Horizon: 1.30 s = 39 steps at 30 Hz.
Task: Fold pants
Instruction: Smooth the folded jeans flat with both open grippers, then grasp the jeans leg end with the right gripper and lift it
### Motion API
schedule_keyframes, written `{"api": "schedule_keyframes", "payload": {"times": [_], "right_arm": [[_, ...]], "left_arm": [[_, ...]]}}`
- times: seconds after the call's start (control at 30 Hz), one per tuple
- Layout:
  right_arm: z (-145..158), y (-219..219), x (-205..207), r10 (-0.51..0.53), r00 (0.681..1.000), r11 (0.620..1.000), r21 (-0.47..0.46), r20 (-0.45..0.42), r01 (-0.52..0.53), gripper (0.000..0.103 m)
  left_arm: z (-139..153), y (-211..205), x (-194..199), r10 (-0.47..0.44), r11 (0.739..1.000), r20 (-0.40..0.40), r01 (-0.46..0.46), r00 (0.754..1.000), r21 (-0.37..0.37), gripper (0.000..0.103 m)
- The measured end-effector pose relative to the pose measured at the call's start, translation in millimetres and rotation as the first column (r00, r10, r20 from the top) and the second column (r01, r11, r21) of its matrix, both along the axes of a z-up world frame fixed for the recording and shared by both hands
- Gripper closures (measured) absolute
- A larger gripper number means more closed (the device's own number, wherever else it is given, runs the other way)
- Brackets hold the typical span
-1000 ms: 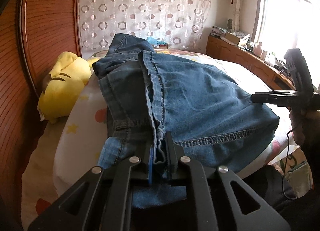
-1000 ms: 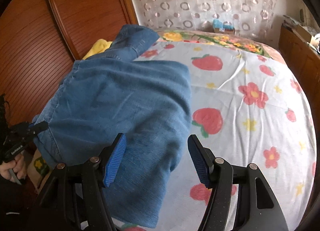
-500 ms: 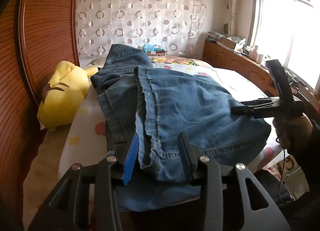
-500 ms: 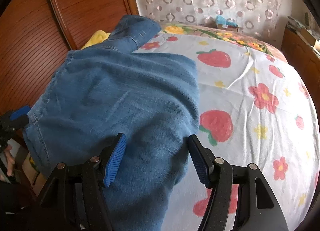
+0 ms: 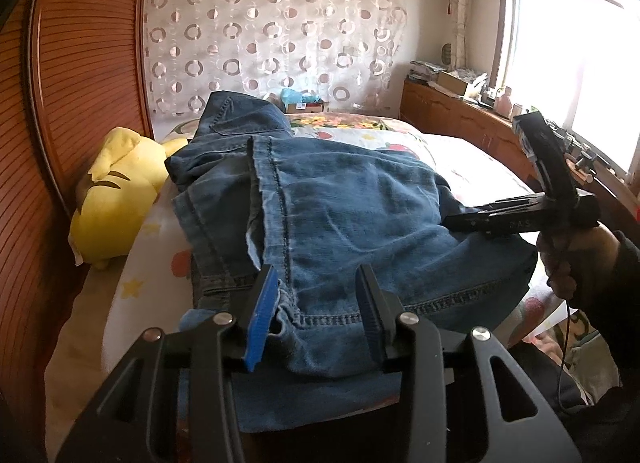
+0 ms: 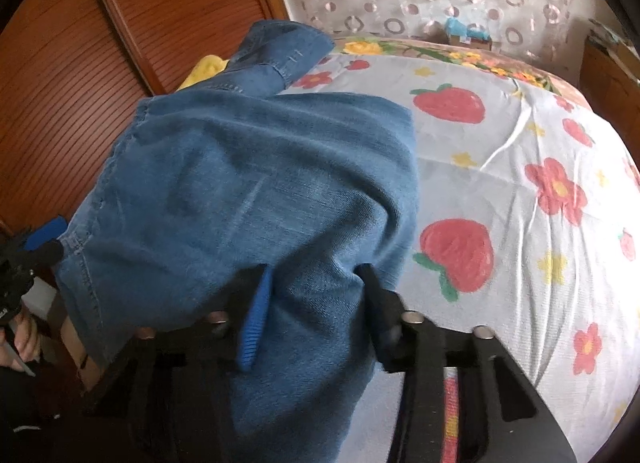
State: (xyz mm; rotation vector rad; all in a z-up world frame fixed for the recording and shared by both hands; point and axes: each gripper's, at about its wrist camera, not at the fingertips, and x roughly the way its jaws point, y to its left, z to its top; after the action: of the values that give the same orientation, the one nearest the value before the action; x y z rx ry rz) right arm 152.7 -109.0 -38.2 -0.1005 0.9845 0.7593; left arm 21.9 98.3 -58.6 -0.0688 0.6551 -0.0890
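Lying folded on the flowery bed sheet (image 6: 500,167), the blue jeans (image 5: 352,215) sit near the bed's front edge, with a yellow plush toy (image 5: 116,191) beside them by the wooden headboard (image 5: 80,75). The left gripper (image 5: 316,303) has its jaws apart around the hem corner of the jeans, not pinching it. The right gripper (image 6: 312,295) is closing its jaws with a fold of the jeans bunched between them, and the blur hides whether the pads are pressing on the cloth.

Jeans (image 6: 248,191) lower edge cut off; jaws motion-blurred.
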Motion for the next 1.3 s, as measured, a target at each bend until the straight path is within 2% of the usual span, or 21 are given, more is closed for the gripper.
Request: {"api": "schedule_keyframes", "payload": {"times": [0.1,0.23,0.43,0.57,0.67,0.77,0.87,1.0,1.07,1.13,1.17,1.2,1.3], "right_arm": [[14,2,-6,0.020,0.999,1.000,0.009,0.035,-0.021,0.096],[59,5,-21,0.010,0.986,0.999,0.045,0.165,-0.018,0.098],[127,26,-35,0.036,0.944,0.999,0.019,0.328,-0.045,0.099],[165,21,-42,0.029,0.918,0.999,0.001,0.396,-0.032,0.099],[179,-11,-40,-0.021,0.912,0.999,-0.014,0.409,0.029,0.099],[167,-58,-36,-0.092,0.909,0.990,-0.064,0.406,0.129,0.099],[131,-103,-20,-0.173,0.928,0.971,-0.101,0.329,0.217,0.098],[84,-148,-6,-0.268,0.937,0.952,-0.084,0.223,0.293,0.094],[70,-157,-4,-0.291,0.938,0.947,-0.080,0.191,0.310,0.085],[58,-167,-3,-0.307,0.936,0.941,-0.094,0.175,0.326,0.068],[53,-173,-5,-0.313,0.935,0.940,-0.084,0.168,0.329,0.056],[50,-177,-8,-0.318,0.935,0.940,-0.073,0.156,0.332,0.049],[44,-189,-15,-0.340,0.930,0.935,-0.058,0.140,0.351,0.041]], "left_arm": [[0,-1,1,0.001,1.000,0.000,-0.001,1.000,-0.005,0.064],[3,2,-2,0.005,1.000,0.009,-0.005,1.000,-0.015,0.064],[12,8,-7,0.019,1.000,0.033,-0.019,0.999,-0.025,0.064],[25,6,-7,0.013,0.999,0.059,-0.011,0.998,-0.034,0.064],[35,-2,-3,-0.005,1.000,0.072,0.007,0.997,-0.027,0.064],[44,-16,4,-0.039,0.999,0.087,0.040,0.995,-0.012,0.064],[52,-33,13,-0.084,0.996,0.095,0.087,0.992,-0.021,0.064],[55,-67,34,-0.156,0.987,0.075,0.158,0.985,-0.022,0.064],[54,-85,44,-0.195,0.980,0.060,0.197,0.979,-0.031,0.064],[53,-99,51,-0.224,0.974,0.045,0.225,0.974,-0.033,0.064],[50,-109,56,-0.245,0.969,0.034,0.246,0.969,-0.031,0.064],[47,-116,60,-0.261,0.965,0.025,0.262,0.965,-0.032,0.064],[40,-133,67,-0.287,0.957,-0.003,0.287,0.958,-0.039,0.064]]}}
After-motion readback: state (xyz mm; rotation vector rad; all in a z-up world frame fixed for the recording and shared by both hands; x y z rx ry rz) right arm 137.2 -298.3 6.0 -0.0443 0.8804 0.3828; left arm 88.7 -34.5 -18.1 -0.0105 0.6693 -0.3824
